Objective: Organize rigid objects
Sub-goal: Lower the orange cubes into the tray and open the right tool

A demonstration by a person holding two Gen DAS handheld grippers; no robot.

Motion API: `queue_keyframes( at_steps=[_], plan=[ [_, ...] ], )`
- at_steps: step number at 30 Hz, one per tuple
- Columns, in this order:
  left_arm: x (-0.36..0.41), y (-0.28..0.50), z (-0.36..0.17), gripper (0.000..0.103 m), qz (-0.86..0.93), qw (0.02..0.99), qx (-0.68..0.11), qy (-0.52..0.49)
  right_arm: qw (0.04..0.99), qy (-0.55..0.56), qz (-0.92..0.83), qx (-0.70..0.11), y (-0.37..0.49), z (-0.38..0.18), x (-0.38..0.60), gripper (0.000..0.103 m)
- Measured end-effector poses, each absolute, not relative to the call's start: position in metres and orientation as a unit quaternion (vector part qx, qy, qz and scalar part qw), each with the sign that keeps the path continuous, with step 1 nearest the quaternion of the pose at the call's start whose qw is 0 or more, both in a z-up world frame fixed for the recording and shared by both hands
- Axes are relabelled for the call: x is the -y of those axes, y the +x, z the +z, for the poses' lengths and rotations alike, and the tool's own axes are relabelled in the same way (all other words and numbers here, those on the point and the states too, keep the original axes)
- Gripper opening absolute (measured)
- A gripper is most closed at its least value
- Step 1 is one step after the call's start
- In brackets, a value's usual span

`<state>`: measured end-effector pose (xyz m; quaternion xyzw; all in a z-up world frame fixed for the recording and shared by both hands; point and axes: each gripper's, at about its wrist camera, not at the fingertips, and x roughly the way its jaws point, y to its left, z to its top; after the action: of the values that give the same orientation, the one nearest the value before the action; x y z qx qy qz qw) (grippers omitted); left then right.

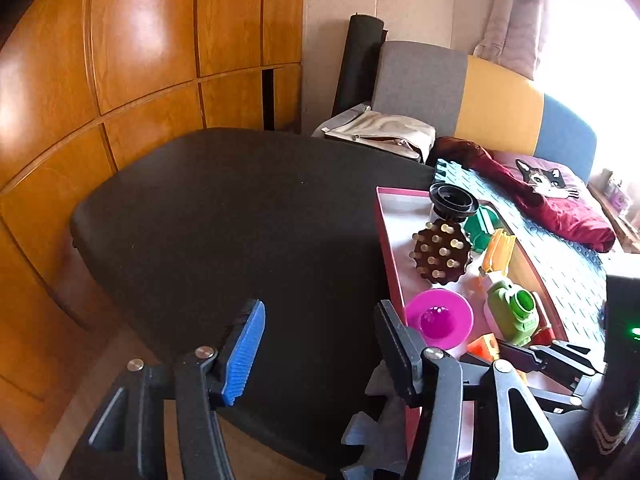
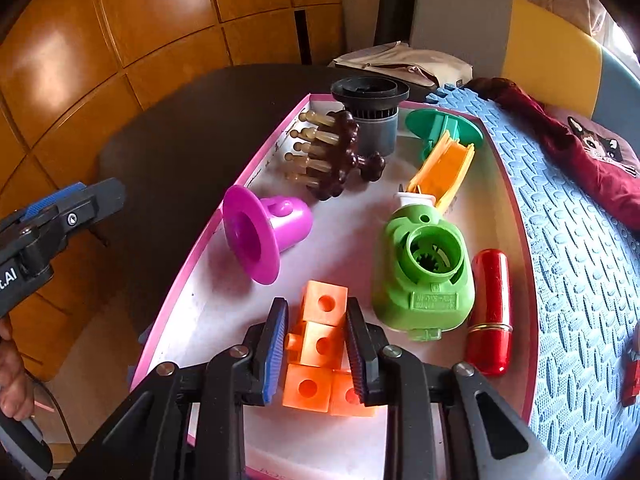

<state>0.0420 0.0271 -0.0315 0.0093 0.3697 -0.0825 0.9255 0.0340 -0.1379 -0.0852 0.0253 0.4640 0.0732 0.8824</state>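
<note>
A pink-rimmed tray [image 2: 208, 236] holds rigid objects: linked orange cubes [image 2: 320, 344], a magenta funnel-shaped cup [image 2: 264, 232], a green plastic housing [image 2: 424, 272], a red cylinder [image 2: 490, 312], a brown peg massager [image 2: 328, 156], a black and grey filter [image 2: 372, 108], a green disc [image 2: 444, 126] and an orange comb piece [image 2: 444, 172]. My right gripper [image 2: 316, 348] is open, its jaws on either side of the orange cubes. My left gripper [image 1: 320, 344] is open and empty, left of the tray [image 1: 386, 240], over a black chair seat [image 1: 240, 220]. The cup [image 1: 440, 318] lies near its right finger.
A blue foam mat [image 2: 580, 280] lies under and right of the tray. A maroon cloth with a cat print [image 2: 592, 156] lies on it. A beige bag [image 1: 384, 132] sits behind. Wooden cabinet doors [image 1: 120, 80] stand at the left.
</note>
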Motion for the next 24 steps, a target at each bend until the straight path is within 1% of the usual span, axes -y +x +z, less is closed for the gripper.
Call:
queue_keyframes(
  at_steps=[1,3,6,13,21,24],
  plan=[
    [-0.027,0.041,-0.031,0.057,-0.083,0.926,-0.369,0.011,0.882,0.025,0.073,-0.464,0.033,-0.085,0.137,0.029],
    [-0.025,0.04,-0.029,0.057,-0.085,0.926,-0.368,0.012,0.881,0.027,0.075,-0.466,0.033,-0.084,0.136,0.039],
    [-0.024,0.038,-0.027,0.057,-0.087,0.926,-0.366,0.014,0.881,0.027,0.079,-0.466,0.03,-0.084,0.135,0.044],
    [-0.02,0.033,-0.025,0.057,-0.095,0.925,-0.367,0.016,0.883,0.025,0.072,-0.462,0.022,-0.082,0.138,0.044],
    [-0.015,0.029,-0.021,0.058,-0.103,0.925,-0.365,0.021,0.899,0.014,0.059,-0.433,0.008,-0.064,0.142,0.044],
    [-0.013,0.028,-0.019,0.059,-0.105,0.925,-0.364,0.023,0.906,0.014,0.051,-0.421,0.003,-0.057,0.149,0.045]
  ],
)
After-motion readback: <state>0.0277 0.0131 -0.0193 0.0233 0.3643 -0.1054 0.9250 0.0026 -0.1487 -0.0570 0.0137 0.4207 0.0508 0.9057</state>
